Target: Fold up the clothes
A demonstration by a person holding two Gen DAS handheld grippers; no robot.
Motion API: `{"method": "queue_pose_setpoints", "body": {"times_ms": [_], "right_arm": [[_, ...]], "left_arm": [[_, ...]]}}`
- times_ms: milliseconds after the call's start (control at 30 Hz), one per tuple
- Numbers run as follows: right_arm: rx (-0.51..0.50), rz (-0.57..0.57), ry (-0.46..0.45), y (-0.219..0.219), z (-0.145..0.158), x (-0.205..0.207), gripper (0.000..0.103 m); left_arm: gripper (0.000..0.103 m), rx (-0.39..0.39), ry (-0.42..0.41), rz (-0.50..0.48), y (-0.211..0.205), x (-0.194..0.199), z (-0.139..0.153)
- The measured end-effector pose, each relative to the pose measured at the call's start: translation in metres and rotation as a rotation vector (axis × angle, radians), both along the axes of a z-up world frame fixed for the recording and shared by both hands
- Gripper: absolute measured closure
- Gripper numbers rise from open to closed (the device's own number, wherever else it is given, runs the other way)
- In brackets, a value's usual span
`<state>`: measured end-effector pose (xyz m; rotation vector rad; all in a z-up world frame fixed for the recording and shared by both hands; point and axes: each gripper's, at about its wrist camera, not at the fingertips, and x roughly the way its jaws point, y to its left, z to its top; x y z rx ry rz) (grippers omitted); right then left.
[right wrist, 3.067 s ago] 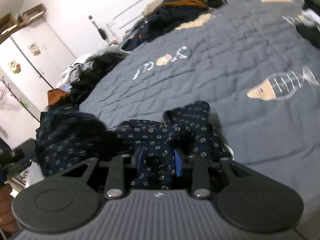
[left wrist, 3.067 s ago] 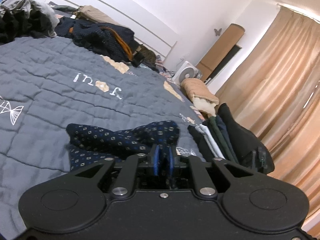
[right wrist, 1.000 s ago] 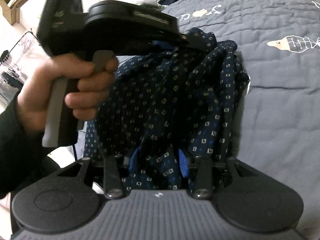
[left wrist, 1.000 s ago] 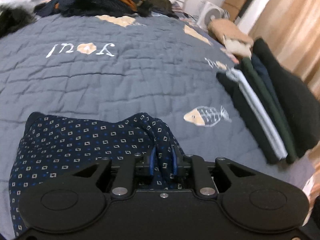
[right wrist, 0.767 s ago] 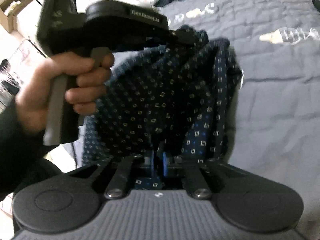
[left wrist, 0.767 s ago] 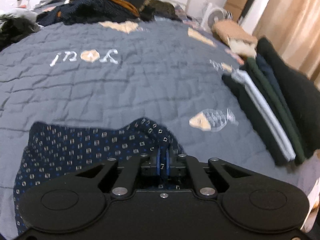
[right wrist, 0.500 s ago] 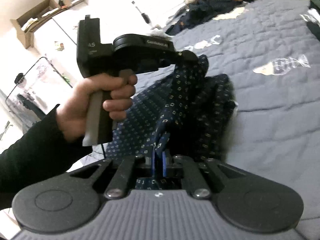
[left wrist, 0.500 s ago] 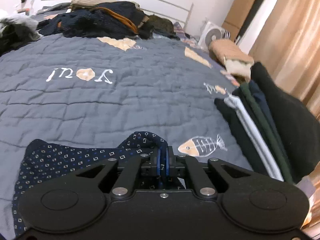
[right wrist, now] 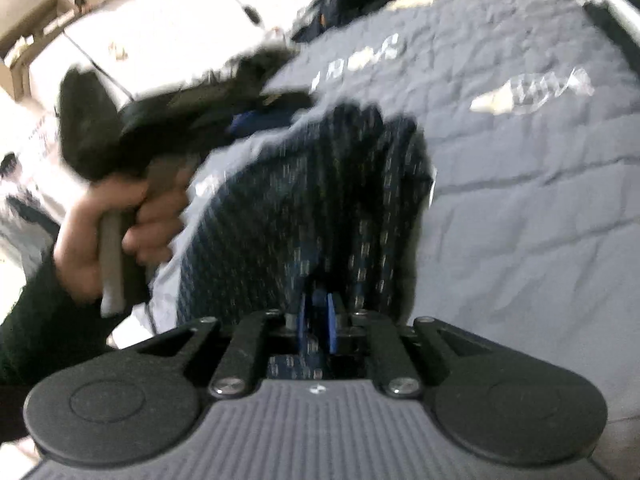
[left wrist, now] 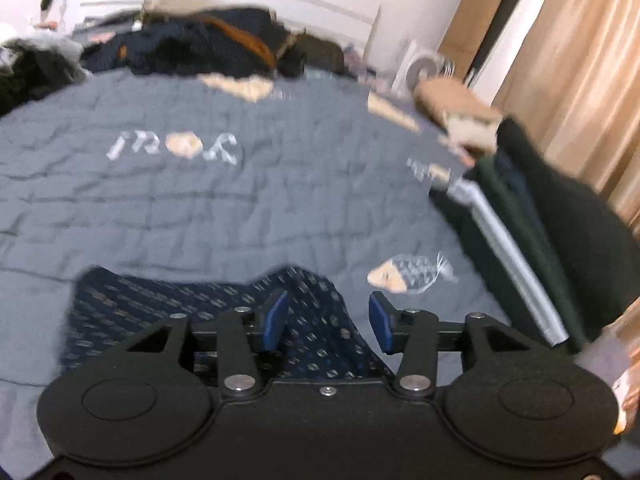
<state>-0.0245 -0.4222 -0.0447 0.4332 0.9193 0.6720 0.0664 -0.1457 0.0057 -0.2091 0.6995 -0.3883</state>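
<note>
The navy patterned garment (left wrist: 304, 312) is being released by the opening left gripper (left wrist: 326, 320), its folded edge left slack on the quilt (left wrist: 248, 208) just beneath the pads, while the near edge is kept clamped in the right gripper (right wrist: 316, 322), seemingly as an anchor.

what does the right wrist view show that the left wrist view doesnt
Only the right wrist view shows the person's left hand gripping the handle of the left tongs, plus the right tongs pinched shut on the patterned navy garment. Only the left wrist view shows the left tongs' jaws opening with no pad pressing on the cloth below them, the white fan, the beige curtain and the folded tan item. Both share the garment, the grey quilt, its fish print and the pile of unfolded clothes.
</note>
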Motion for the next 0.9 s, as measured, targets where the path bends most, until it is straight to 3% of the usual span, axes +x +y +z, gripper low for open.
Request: {"method": "queue_pose_setpoints", "body": {"times_ms": [100,267,367,433,633,900], "right_arm": [[0.039,-0.082,-0.038,-0.014,0.007,0.009,0.092],[0.033,-0.253,-0.098,-0.024,0.008,0.026,0.090],[0.017,-0.310,-0.123,-0.019,0.005,0.037,0.076],[0.004,-0.310,-0.131,-0.011,0.004,0.044,0.067],[-0.011,-0.256,-0.162,0.021,0.006,0.059,0.060],[-0.088,-0.209,-0.219,0.059,0.021,0.083,0.053]], "left_arm": [[0.050,-0.004,-0.055,0.016,0.017,-0.020,0.008],[0.049,-0.045,-0.068,0.056,0.041,-0.037,-0.001],[0.049,-0.069,-0.045,0.070,0.053,-0.040,-0.014],[0.049,-0.060,-0.026,0.074,0.057,-0.040,-0.019],[0.049,-0.054,-0.029,0.050,0.064,-0.045,-0.019],[0.047,0.013,-0.070,0.037,0.077,-0.052,-0.015]]}}
